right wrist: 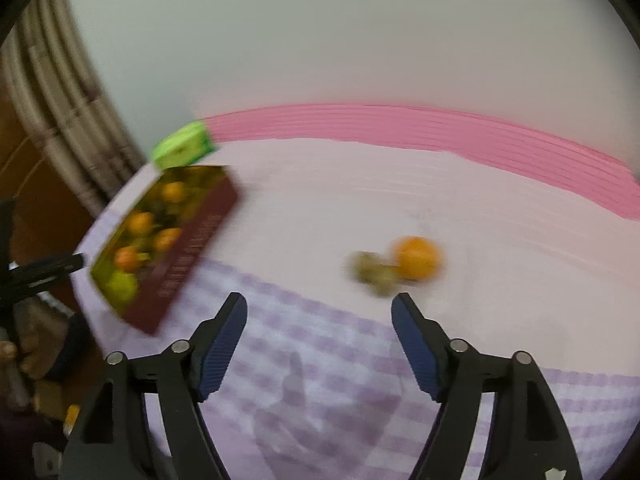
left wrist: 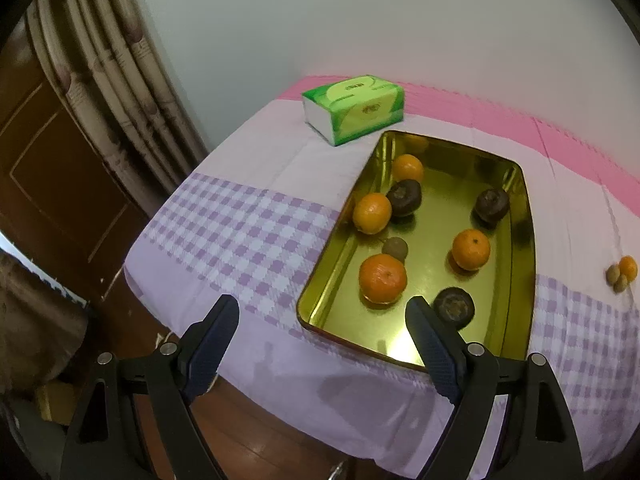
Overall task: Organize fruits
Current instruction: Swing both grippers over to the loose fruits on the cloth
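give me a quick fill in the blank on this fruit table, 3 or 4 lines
1. The gold tray holds ____ oranges.
2. The tissue box beyond the tray is mostly ____ in colour.
3. One orange lies outside the tray, on the ____.
4. Nothing sits between the fingers of the left gripper; its jaws stand ____.

Missing words: four; green; tablecloth; open
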`<state>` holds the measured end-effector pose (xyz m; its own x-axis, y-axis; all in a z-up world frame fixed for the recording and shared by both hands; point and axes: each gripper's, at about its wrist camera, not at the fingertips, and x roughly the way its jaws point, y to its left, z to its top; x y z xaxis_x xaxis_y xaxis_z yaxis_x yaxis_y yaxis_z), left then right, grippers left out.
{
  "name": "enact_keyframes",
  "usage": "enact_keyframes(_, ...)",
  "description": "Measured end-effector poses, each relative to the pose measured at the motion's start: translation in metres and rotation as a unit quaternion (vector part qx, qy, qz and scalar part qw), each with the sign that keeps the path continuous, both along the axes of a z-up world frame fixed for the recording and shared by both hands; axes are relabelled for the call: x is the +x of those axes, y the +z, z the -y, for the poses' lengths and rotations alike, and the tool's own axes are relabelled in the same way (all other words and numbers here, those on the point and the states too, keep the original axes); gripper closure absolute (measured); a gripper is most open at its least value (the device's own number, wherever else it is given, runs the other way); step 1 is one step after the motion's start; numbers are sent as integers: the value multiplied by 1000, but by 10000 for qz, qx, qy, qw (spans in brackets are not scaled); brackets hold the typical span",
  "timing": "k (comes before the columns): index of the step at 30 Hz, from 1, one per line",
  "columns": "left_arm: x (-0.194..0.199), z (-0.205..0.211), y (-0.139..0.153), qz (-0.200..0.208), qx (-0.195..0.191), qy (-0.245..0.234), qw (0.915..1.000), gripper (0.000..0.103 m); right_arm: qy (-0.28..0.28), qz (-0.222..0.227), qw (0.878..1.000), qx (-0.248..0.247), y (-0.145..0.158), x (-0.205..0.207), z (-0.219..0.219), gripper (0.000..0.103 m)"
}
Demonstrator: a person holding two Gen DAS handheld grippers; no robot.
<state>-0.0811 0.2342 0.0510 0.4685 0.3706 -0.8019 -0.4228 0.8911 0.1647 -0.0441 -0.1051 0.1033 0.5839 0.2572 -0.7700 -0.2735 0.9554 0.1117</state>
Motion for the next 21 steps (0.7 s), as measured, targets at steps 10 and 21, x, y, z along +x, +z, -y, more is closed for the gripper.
enact_keyframes(10, 8, 49, -3, -158, 593, -662, 9959, 17, -1073, -148, 9932, -431, -30, 18, 110, 17)
enact_keyframes(21, 40, 164, 17, 138, -42, -3107, 9504, 17, -1523, -296, 9863, -555, -60, 34, 168, 13)
